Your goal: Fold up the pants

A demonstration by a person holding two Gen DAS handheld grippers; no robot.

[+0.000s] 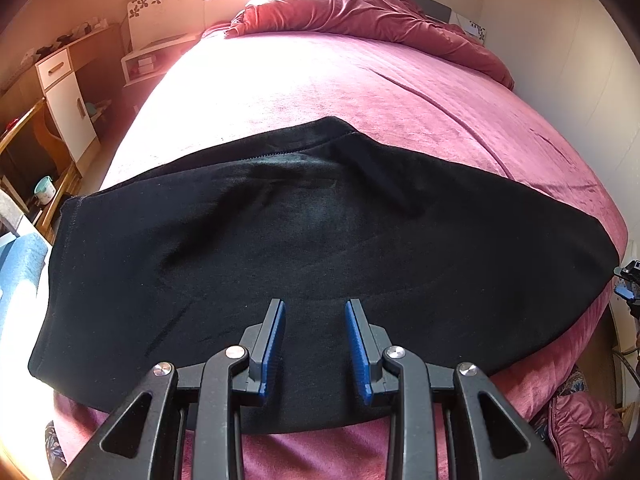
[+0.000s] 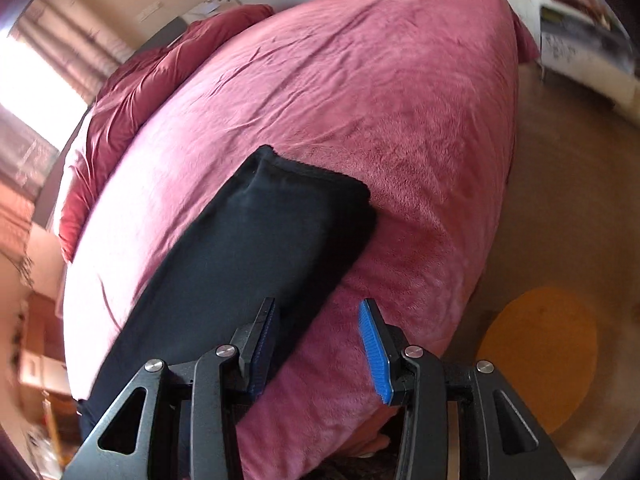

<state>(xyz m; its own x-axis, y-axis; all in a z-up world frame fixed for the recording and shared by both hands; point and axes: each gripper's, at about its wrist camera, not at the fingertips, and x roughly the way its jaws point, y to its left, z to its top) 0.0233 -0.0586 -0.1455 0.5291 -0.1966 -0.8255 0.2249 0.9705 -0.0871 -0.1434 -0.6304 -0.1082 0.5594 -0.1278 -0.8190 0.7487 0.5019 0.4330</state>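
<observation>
Pink bed (image 1: 360, 92), black pants (image 1: 320, 248) (lying flat)

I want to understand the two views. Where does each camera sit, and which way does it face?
Left wrist: on the left claw, above the near bed edge, facing across the black pants toward the headboard; only its open fingers show.
Right wrist: on the right claw, at one end of the pants, facing along them; only its open fingers show.
Shared: the pants, pink bedcover, rumpled red duvet.
</observation>
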